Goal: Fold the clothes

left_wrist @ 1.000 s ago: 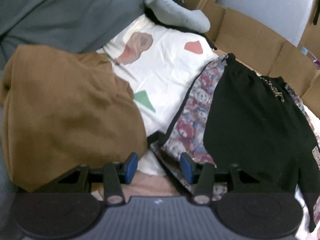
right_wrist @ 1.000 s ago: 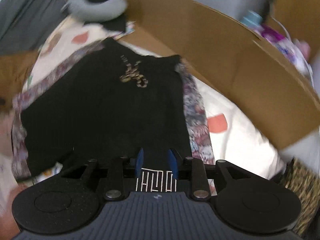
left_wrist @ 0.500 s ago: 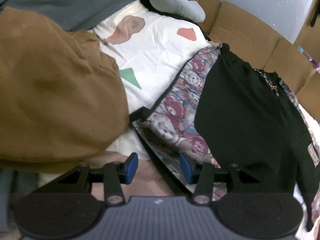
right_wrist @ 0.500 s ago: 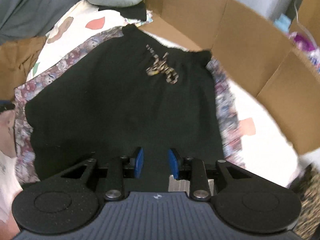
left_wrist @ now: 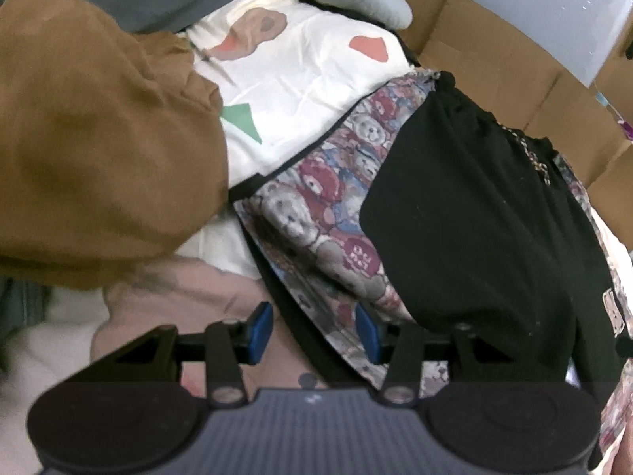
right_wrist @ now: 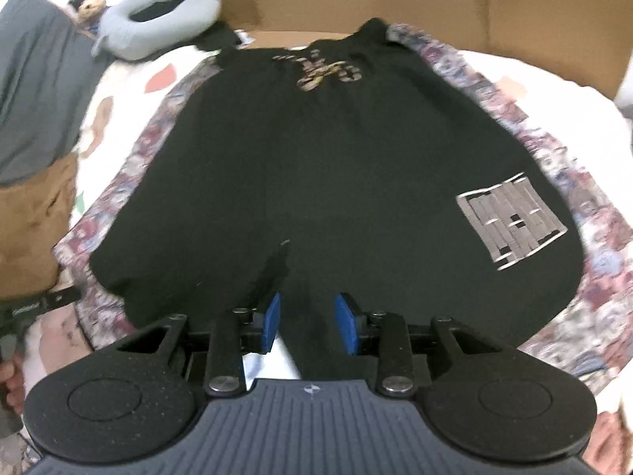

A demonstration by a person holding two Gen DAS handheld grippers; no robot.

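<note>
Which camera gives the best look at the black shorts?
The right wrist view: the black shorts lie spread out there, from drawstring waistband to both leg hems, grey patch included. The left wrist view catches them only obliquely at the right side, showing one leg.

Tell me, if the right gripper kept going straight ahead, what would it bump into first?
Probably the black shorts. The right gripper is open and points over their near hem, and the black cloth fills the way ahead up to the waistband. It may be touching the hem now; depth is hard to judge.
</note>
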